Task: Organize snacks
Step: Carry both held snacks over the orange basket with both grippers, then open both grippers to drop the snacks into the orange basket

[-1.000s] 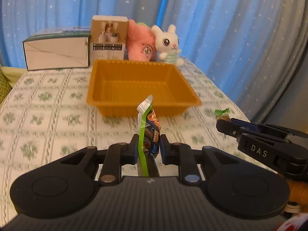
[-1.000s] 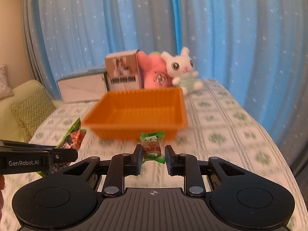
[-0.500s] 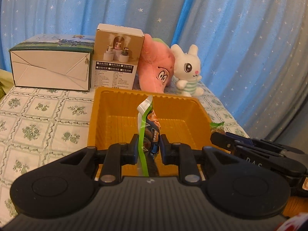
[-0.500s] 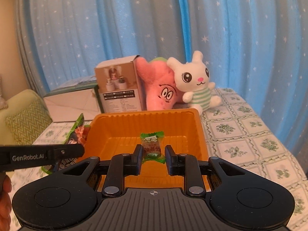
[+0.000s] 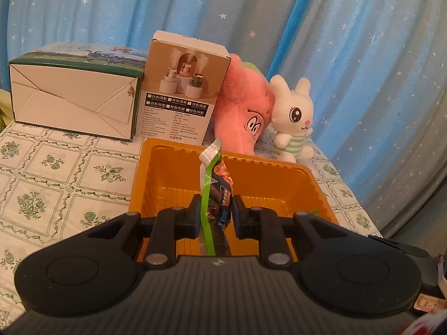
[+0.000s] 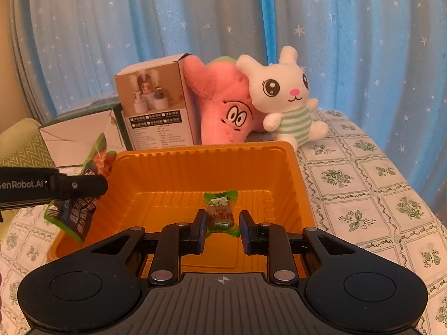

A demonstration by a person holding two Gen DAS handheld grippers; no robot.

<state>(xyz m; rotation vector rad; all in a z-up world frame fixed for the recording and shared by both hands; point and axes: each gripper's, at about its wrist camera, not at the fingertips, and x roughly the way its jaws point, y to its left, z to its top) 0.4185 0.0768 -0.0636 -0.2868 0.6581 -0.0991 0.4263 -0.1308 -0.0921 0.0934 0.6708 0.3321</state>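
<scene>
Where both grippers approached a second ago, they now hover over the orange tray; left gripper pinches a green snack pouch; right gripper pinches a green-wrapped candy; release seems next.

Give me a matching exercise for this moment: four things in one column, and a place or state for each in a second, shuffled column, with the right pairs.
Things:
1. green-edged snack packet
2. small green candy
3. orange tray
4. white bunny toy

Places or states:
A. on the table with nothing lying on its floor
B. held in the right claw
C. behind the tray, leaning against the pink plush toy
D. held upright in the left claw

Pairs: 1-D, 2-B, 3-A, 4-C
</scene>
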